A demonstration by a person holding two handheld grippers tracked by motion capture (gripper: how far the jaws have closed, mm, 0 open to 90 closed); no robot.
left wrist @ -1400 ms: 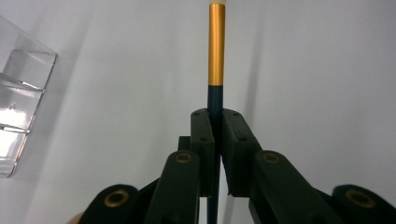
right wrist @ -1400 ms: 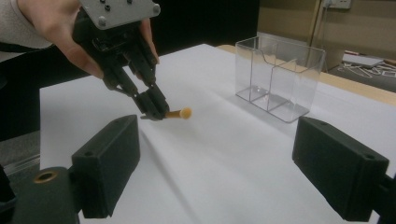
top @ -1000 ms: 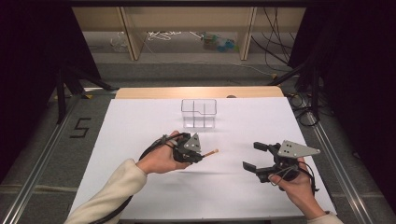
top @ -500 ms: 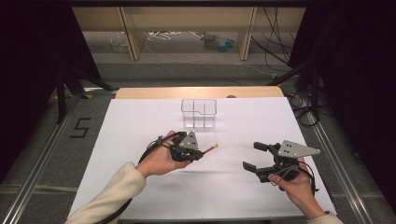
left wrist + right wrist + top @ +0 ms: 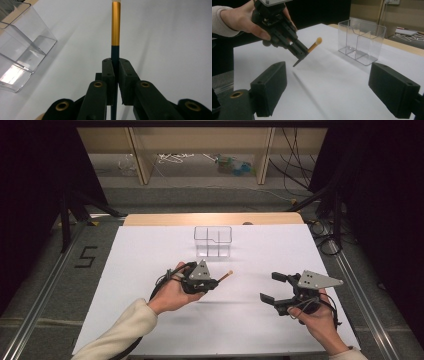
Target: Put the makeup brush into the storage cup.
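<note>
2 grippers over the white surface [image 5: 150, 270]. Clear divided box [image 5: 213, 241] sits beyond the left gripper [image 5: 216, 282], well apart from it. Right gripper [image 5: 272, 287]: jaws spread wide, nothing between them. Left gripper clenched on a dark pencil [image 5: 115, 30], gold band and eraser tip projecting ahead of its jaws, clear of the surface.

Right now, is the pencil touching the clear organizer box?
Apart. In the right gripper view, the pencil, clamped in the left tongs, hangs above the table with white surface showing between its eraser tip and the clear organizer box.
</note>
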